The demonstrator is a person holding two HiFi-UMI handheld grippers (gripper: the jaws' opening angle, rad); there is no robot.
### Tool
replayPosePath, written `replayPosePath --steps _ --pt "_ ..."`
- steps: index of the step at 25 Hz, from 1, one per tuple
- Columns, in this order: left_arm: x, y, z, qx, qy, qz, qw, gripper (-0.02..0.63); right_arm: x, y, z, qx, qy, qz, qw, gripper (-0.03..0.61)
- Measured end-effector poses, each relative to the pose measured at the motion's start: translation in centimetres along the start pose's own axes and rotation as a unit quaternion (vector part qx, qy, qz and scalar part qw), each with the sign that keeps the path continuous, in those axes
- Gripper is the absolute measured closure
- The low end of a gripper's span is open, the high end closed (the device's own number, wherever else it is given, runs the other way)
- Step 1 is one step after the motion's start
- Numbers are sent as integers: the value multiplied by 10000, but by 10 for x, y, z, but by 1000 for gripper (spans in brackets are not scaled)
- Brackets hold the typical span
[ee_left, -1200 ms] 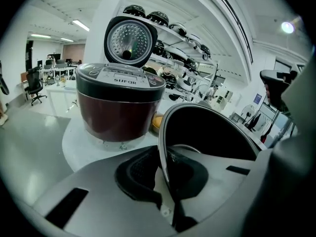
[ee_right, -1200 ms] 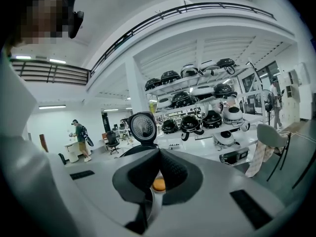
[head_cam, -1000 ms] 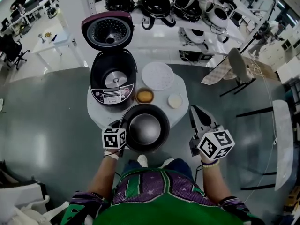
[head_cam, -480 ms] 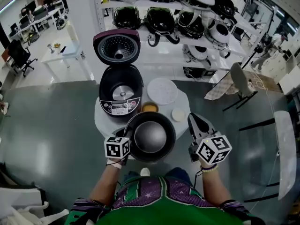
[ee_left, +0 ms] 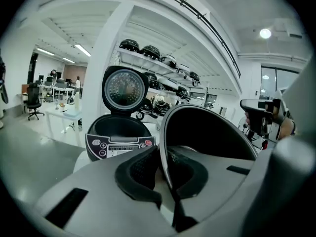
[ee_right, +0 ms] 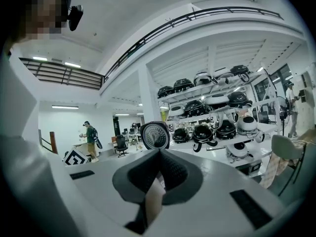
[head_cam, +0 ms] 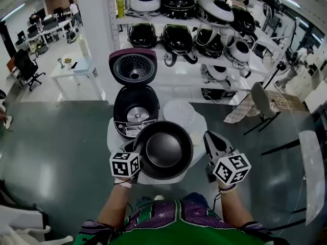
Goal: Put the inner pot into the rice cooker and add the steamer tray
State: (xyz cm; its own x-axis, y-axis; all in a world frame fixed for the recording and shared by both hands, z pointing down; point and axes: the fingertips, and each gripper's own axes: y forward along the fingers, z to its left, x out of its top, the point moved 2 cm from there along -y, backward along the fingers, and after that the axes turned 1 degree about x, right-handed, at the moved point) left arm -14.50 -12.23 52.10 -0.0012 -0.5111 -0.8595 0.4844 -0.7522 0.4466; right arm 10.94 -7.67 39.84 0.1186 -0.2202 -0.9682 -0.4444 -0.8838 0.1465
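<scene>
The left gripper [ee_left: 165,171] is pinching the thin rim of a round, dark metal inner pot [ee_left: 210,132]: one black ribbed pad sits outside the wall, the other inside, and the rim edge runs up between them. In the head view this gripper [head_cam: 134,148] grips the pot [head_cam: 163,149] at its left edge, its marker cube nearer the person. The pot is a deep bowl with a narrow, flared lip, a smooth dark inside and a pale sheen on its rounded bottom; its mouth faces up towards the camera. It covers the near part of a small round white table [head_cam: 111,138] and overlaps the front edge of the rice cooker.

The right gripper [ee_right: 159,158] has its pads pressed together with nothing between them. It hangs just right of the pot in the head view [head_cam: 210,138], apart from it.

The black rice cooker [head_cam: 136,112] stands on the table beyond the pot, its hollow body showing a silver plate at the bottom and a control panel at the front. Its maroon-edged lid [head_cam: 134,67] stands up at the back. Right of the cooker lies a white, round, perforated steamer tray [head_cam: 180,110], partly hidden by the pot.

Behind the table, white shelves [head_cam: 179,34] carry rows of other black and white cookers
</scene>
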Motion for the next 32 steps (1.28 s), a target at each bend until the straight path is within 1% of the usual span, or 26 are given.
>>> replayPosePath --steps 9,15,21,26,32 --pt "44 -29 12 69 -174 -547 9983 575 5 0 22 118 -70 37 9999 572" --pt "53 -48 32 213 -360 -839 9956 575 -2 0 34 115 -121 119 9998 572" --pt "68 -62 46 180 -573 -1100 9921 575 -2 10 48 179 -116 191 9996 572" --pt "78 -67 56 280 -708 -1233 9894 575 -1 22 54 338 -130 251 9990 572" --pt "100 -73 69 484 -677 -1355 9873 575 10 46 56 584 -96 245 9979 572"
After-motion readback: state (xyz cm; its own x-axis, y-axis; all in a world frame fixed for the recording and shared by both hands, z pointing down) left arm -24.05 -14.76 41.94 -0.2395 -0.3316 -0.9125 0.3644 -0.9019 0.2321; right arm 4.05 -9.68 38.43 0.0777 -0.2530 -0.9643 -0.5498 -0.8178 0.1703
